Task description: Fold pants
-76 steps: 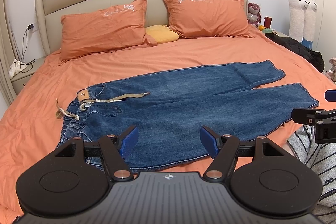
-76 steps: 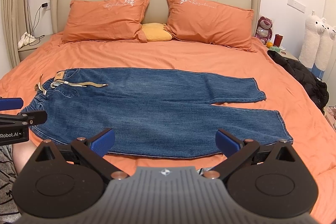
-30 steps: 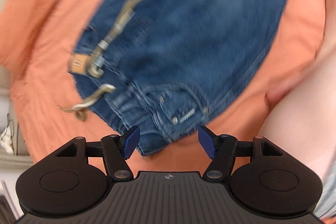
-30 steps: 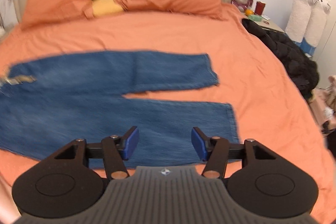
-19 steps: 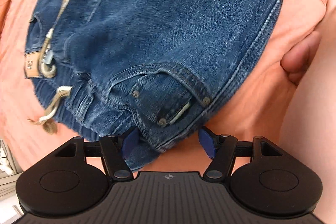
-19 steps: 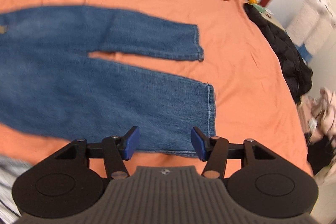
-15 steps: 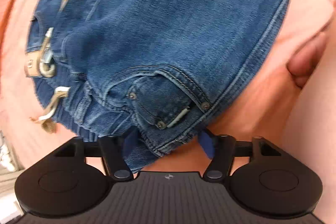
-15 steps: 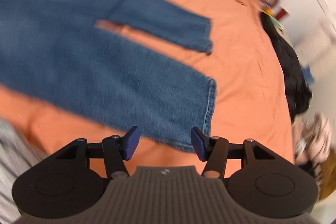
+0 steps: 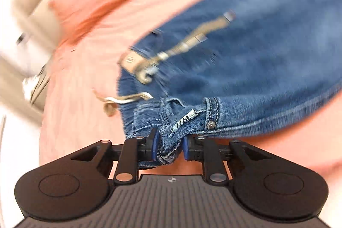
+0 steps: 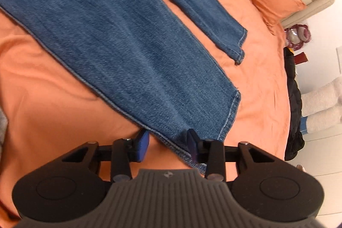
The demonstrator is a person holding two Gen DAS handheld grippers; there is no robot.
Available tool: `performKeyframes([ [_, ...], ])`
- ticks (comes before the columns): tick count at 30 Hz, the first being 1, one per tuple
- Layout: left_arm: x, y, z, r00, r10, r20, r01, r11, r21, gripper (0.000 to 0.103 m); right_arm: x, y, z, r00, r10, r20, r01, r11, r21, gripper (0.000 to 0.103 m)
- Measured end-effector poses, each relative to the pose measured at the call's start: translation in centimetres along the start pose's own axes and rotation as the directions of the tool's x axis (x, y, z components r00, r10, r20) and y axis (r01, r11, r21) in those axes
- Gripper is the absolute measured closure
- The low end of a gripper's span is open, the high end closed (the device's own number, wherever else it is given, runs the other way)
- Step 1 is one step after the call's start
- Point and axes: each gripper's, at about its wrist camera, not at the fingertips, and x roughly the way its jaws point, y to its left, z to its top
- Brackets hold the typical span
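Left wrist view shows my left gripper (image 9: 168, 147), jaws just closed, pinching the jeans (image 9: 245, 69) at the bunched waist corner. My right gripper (image 10: 168, 146), also narrowing, straddles the near leg's hem on the bed (image 10: 49, 99), pads not yet pressing.

Little could be read. A small woven tab (image 9: 184, 121) sewn to the jeans (image 9: 267, 69) near the waistband carried dark characters, too small and tilted to make out. The tan patch (image 9: 130, 61) on the waistband was blurred, its printing illegible. Each gripper body bore a small pale emblem, not lettering. Nothing on the bedsheet (image 10: 53, 104) showed any writing.
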Motion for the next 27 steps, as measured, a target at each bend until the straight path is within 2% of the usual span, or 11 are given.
performKeyframes([
  [3,-1.9,0.5,0.4,0.999,0.016,0.044,-0.011,0.993,-0.117,0.081,-0.8,-0.2,-0.1,0.998,-0.047,0.036,0.046,0.998,0.031,0.098],
  [4,-2.8,-0.1,1.0,0.998,0.022,0.051,-0.015,0.989,-0.148,0.082,-1.4,-0.5,-0.2,0.997,-0.062,0.056,0.059,0.997,0.051,0.101],
  [9,-4.2,1.6,2.2,0.994,0.058,0.089,-0.032,0.961,-0.274,0.085,-5.7,-3.9,1.3,0.975,-0.154,0.162,0.123,0.975,0.187,0.103],
  [14,-4.5,4.0,4.7,0.989,0.09,0.116,-0.046,0.94,-0.339,0.088,-8.0,-8.1,5.7,0.952,-0.226,0.205,0.168,0.949,0.268,0.103],
  [19,-2.3,5.3,9.4,0.99,0.108,0.088,-0.072,0.936,-0.343,0.089,-5.8,-11.4,11.7,0.951,-0.26,0.167,0.208,0.938,0.278,0.103],
  [27,5.9,6.5,16.6,0.993,0.116,0.013,-0.107,0.947,-0.302,0.089,3.4,-15.0,22.1,0.963,-0.258,0.082,0.231,0.941,0.248,0.103],
])
